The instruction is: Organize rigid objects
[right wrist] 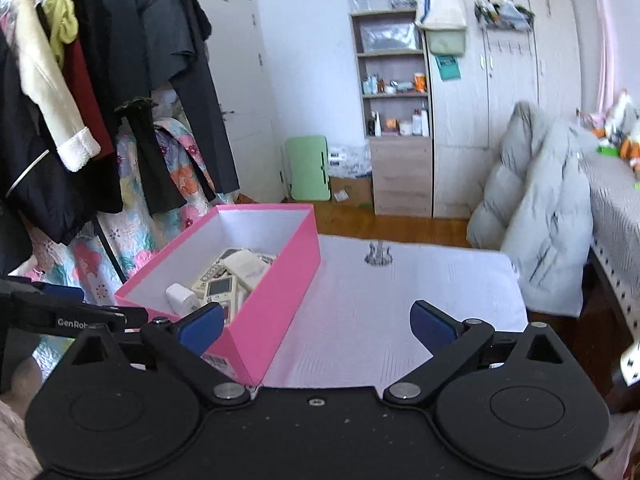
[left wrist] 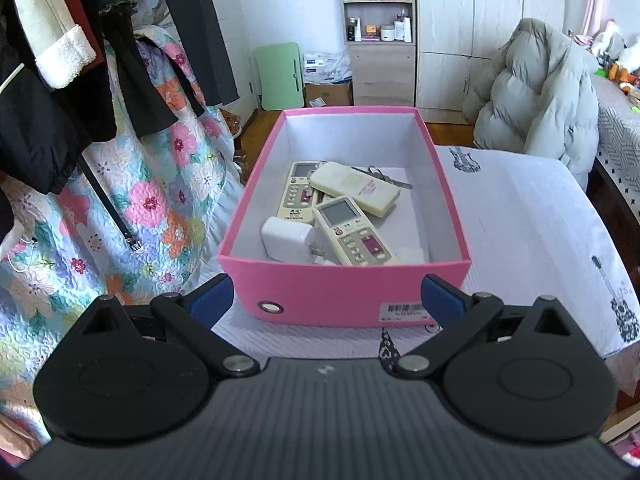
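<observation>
Left gripper (left wrist: 327,296) fills the bottom of its wrist view, its blue-padded fingers (left wrist: 212,296) spread wide and holding nothing. Straight ahead, just beyond the fingertips, a pink box (left wrist: 344,288) sits on a white cloth (left wrist: 520,220) printed with small guitars. The box is open at the top and white inside. In it lie two cream remotes with grey screens: one (left wrist: 354,230) near the front, one (left wrist: 298,192) further back on the left. A plain cream remote (left wrist: 356,193) rests across them. A white charger (left wrist: 285,239) sits in the front left corner, touching the front remote. Keys (left wrist: 384,176) lie at the back, partly hidden by the plain remote. Hanging clothes (left wrist: 60,60) and a floral quilt (left wrist: 152,184) are on the left, a grey puffer coat (left wrist: 536,92) on the right, a shelf unit (left wrist: 378,20) at the back.

Right gripper (right wrist: 318,326) fills the bottom of its own view, fingers (right wrist: 430,326) likewise wide apart and empty. The box (right wrist: 276,304) stands ahead and to the left, its near corner just behind the left finger. The remotes (right wrist: 236,276) and charger (right wrist: 180,298) show inside it. Part of the left gripper (right wrist: 72,316) enters from the left edge beside the box. Bare cloth (right wrist: 420,280) stretches ahead on the right.
</observation>
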Action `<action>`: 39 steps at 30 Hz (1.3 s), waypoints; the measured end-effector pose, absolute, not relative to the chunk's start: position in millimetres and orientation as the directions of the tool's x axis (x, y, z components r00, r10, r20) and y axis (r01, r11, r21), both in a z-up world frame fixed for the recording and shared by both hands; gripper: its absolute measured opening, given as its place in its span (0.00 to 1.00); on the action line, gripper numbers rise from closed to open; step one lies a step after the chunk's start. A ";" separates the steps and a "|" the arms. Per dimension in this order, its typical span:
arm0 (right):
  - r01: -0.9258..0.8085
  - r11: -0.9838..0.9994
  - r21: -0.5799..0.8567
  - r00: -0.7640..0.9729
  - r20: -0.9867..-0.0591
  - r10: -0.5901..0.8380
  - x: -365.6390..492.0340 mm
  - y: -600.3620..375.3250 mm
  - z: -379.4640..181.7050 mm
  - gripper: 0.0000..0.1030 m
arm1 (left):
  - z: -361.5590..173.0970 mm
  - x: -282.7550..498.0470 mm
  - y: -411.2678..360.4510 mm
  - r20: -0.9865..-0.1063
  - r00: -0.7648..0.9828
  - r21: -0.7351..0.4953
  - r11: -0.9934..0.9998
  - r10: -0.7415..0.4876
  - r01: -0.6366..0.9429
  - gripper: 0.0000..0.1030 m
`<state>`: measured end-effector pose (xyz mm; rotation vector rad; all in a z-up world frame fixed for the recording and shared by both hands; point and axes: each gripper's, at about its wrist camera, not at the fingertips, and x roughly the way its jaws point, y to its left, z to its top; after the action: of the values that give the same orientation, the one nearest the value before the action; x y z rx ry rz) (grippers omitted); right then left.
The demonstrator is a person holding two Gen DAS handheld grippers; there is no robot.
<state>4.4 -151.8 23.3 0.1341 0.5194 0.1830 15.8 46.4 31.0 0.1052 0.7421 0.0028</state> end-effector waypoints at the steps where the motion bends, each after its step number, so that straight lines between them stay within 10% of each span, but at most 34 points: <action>1: -0.133 0.976 0.173 0.851 -0.485 0.202 3.3 -153.0 21.3 0.98 | 29.5 14.7 44.8 -0.676 0.736 0.100 0.994 0.038 0.040 0.98; 39: 0.032 0.993 0.114 0.824 -0.565 0.038 -9.9 -142.0 12.3 0.98 | 18.3 -0.1 50.3 -0.690 0.723 0.087 0.996 0.040 0.027 1.00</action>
<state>-9.9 -142.0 12.3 0.1203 0.6021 0.0035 -0.1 50.3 18.3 0.0928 0.7629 0.0075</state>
